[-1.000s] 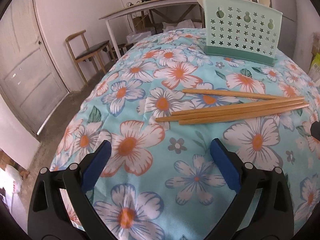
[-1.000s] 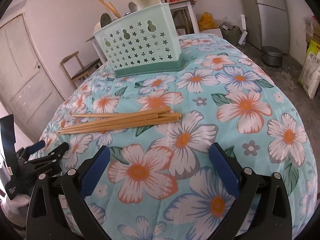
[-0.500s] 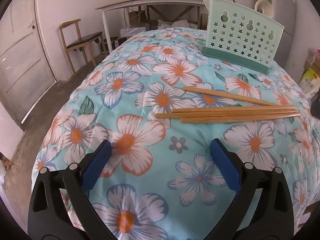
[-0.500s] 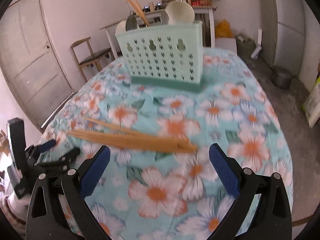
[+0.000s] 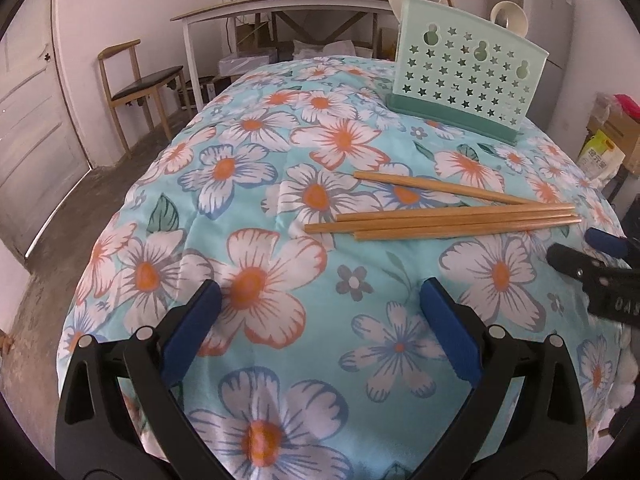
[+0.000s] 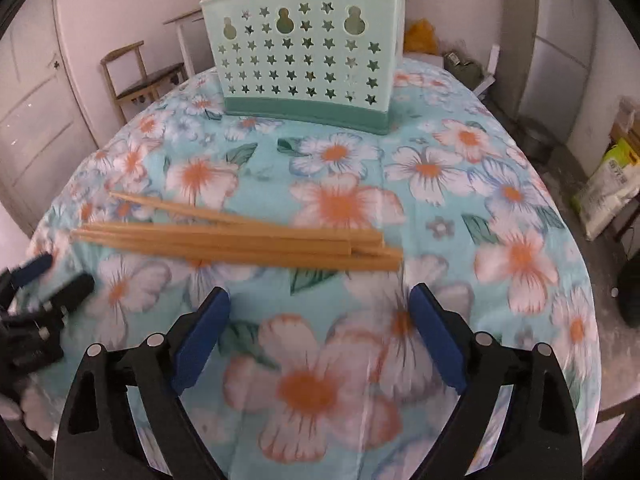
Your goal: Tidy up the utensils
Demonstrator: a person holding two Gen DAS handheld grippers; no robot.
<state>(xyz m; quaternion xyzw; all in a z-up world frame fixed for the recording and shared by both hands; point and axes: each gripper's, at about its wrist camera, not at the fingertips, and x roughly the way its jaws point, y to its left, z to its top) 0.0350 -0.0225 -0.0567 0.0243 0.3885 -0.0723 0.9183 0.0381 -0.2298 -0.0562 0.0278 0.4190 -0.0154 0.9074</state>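
Bench under a turquoise cloth printed with white and orange flowers [image 5: 248, 184], bearing a caddy and chopsticks.
The pale mint plastic utensil caddy with star-shaped holes [image 6: 308, 60] stands upright at the far end. Four light wooden chopsticks [image 6: 240, 240] lie flat and loosely bunched, well apart from the caddy on its near side.

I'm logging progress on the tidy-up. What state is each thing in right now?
Chopsticks: four, lying loose on the flowered cloth, not held.
Utensil holder: upright on the cloth, spoons and chopsticks already standing in it.
Left gripper: fingers open, nothing between them.
Right gripper: fingers open, have just been closing a little, nothing between them, chopsticks just ahead.
Door: closed.
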